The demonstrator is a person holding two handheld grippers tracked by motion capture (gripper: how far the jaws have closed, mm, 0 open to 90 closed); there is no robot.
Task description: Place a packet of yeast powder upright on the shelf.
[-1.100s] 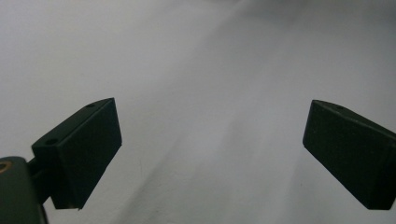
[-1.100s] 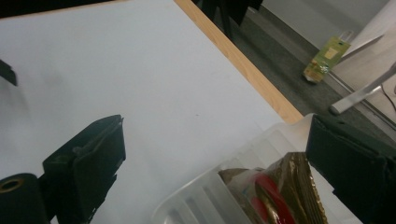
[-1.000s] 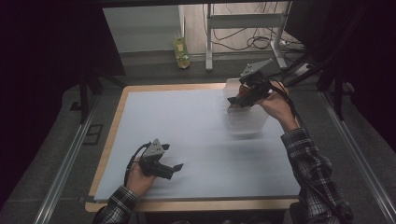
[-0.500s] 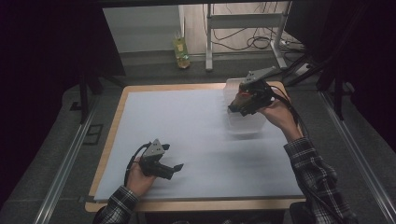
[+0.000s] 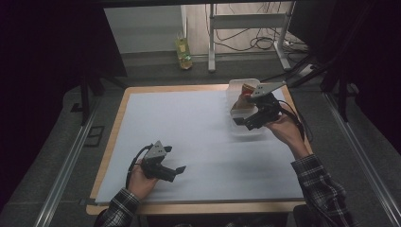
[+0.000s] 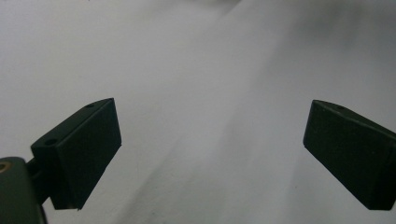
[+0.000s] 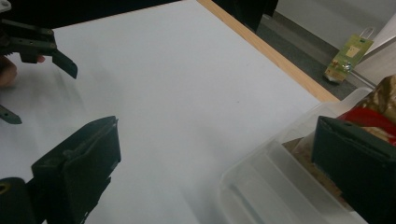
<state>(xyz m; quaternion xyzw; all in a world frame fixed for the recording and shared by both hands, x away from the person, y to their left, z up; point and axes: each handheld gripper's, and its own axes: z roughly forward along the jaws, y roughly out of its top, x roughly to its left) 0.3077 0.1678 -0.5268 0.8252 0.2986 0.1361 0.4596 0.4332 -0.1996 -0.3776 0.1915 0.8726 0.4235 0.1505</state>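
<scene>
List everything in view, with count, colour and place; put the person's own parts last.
Clear plastic container: one, translucent, far right of the table.
Red and brown packets: number unclear, inside the container.
White sheet: one, covering the tabletop.
Wooden table: one, light brown rim.
Yellow-green bottle: one, on the floor beyond the table.
Plaid sleeves: two, bottom edge.
Left gripper: black, open, near left.
Right gripper: black, open, at the container.

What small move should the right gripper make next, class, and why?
Probably ease the right gripper down into the tub toward the red packet and close on it. Its jaws stand open, one over the tub beside the packet, the other outside over the table, holding nothing. The left gripper is open, low near the table's front edge.
</scene>
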